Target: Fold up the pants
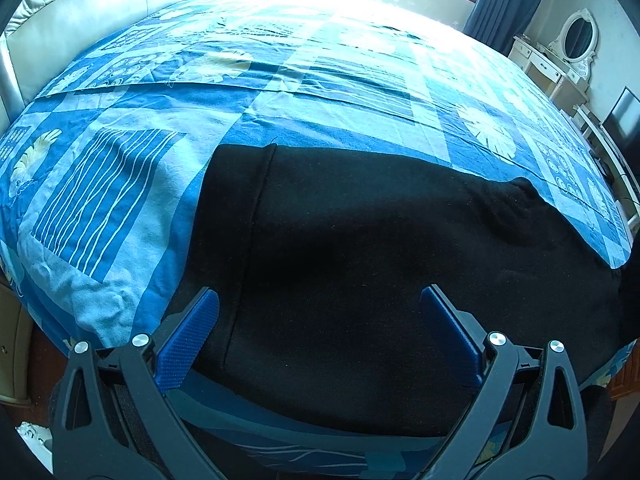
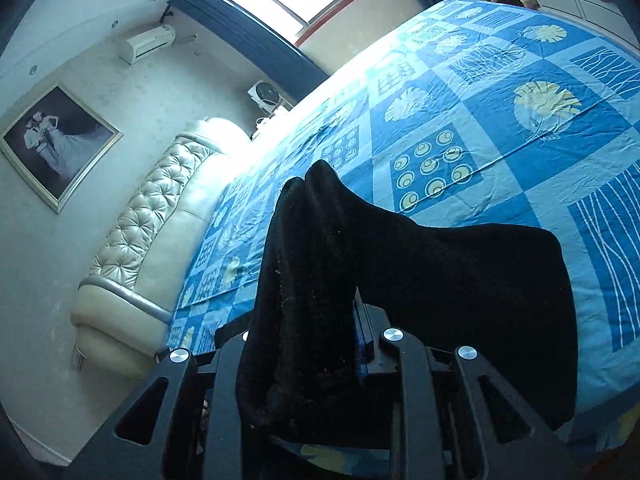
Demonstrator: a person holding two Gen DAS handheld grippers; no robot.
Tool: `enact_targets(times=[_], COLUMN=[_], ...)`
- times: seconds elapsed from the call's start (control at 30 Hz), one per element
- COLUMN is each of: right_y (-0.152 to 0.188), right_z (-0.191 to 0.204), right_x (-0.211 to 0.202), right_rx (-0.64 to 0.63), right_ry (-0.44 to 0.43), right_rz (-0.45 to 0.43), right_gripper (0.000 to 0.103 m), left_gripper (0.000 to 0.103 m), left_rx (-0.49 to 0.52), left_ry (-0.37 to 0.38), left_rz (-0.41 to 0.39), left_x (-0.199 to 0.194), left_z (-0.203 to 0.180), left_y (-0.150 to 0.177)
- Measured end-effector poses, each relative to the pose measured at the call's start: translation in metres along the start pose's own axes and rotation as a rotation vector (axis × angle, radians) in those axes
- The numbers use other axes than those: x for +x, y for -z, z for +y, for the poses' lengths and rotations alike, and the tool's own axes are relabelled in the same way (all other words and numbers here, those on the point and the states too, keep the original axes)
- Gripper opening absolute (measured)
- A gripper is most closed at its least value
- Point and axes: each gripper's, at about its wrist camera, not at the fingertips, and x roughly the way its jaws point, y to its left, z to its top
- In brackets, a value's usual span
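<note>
Black pants lie flat on the blue patterned bedspread near the bed's front edge, a hem seam running down their left side. My left gripper hovers just above them, open, its blue fingers spread wide with nothing between them. In the right wrist view my right gripper is shut on a bunched end of the pants. That end is lifted off the bed, the cloth drapes over the jaws and hides most of the fingers, and the rest hangs down to the right.
A cream padded headboard borders the bed on the left. A framed picture and an air conditioner hang on the wall. A white dresser with a mirror stands at the far right, beyond the bedspread.
</note>
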Motion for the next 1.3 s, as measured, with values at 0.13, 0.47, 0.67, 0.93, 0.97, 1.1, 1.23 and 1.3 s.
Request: enact_targets(times=[0.13,0.47,0.67,0.93,0.97,1.1,1.23,1.3], right_y=[0.024,0.064,0.083,0.108,0.11,0.112,0.117,0.12], right_z=[0.012,0.037,0.046,0.068,0.069,0.069,0.073,0.076], right_x=[0.045,0.103,0.122,0.142,0.142,0.141,0.142,0.143], right_rx=[-0.034,-0.141,-0.243,-0.47,-0.476,-0.45,-0.423,-0.429], right_ry=[0.055,0.169,0.277,0.432,0.431,0.394,0.343,0.334], right_rz=[0.085,0.188,0.212,0.234,0.237,0.243,0.262,0.274], right_gripper=[0.024,0.024,0.024,0.028,0.031,0.042,0.048,0.049], left_gripper=[0.101,0.101,0.101,0.101,0.101,0.101,0.101,0.101], left_rx=[0.007,0.005,0.022,0.032,0.031,0.027,0.028,0.031], left_ry=[-0.006,-0.011,-0.023,-0.021,-0.021,-0.021,-0.021,-0.022], left_rz=[-0.013,-0.006,-0.009,0.0,0.0,0.004,0.007,0.007], left_x=[-0.006,-0.008,-0.007,-0.005,-0.005,-0.005,-0.004,-0.004], left_z=[-0.004,-0.007,-0.009,-0.012,-0.012,-0.012,-0.012,-0.012], left_y=[0.0,0.001,0.002,0.004,0.004,0.005,0.005,0.006])
